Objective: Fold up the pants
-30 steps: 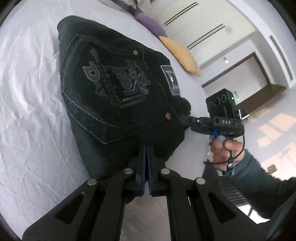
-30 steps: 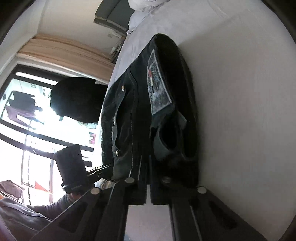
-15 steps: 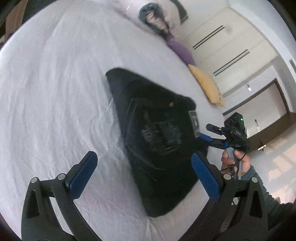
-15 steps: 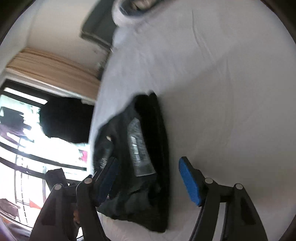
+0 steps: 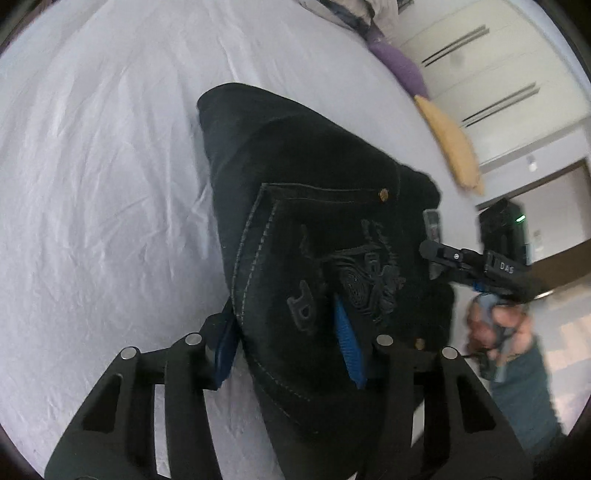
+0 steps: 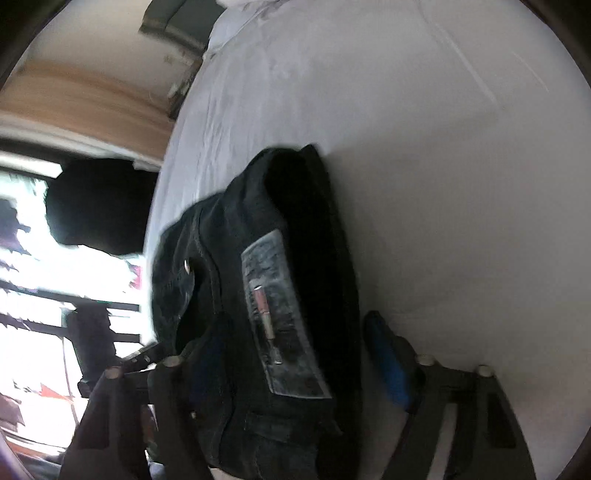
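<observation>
The black jeans (image 5: 317, 206) lie folded in a thick stack on the white bed sheet (image 5: 103, 177), back pocket and embroidery facing up. My left gripper (image 5: 286, 347) straddles the stack's near corner and its jaws are closing. One blue pad sits at the stack's left edge, the other pad (image 5: 347, 350) presses on top, and denim bulges between them. In the right wrist view the jeans (image 6: 280, 295) show their waistband patch. My right gripper (image 6: 295, 354) is closing around that end. Its right blue pad (image 6: 388, 362) stands just beside the fabric, and the left pad is hidden behind it.
A yellow pillow (image 5: 450, 147) and a purple pillow (image 5: 399, 62) lie at the bed's far edge, with white pillows (image 6: 251, 14) at its head. A hand in a dark sleeve (image 5: 517, 373) holds the right gripper (image 5: 430, 258). A bright window (image 6: 44, 295) lies beyond the bed's side.
Both grippers opened, let go of the jeans and pulled back. They have now come in again around the stack's near end, jaws narrowing around it.
</observation>
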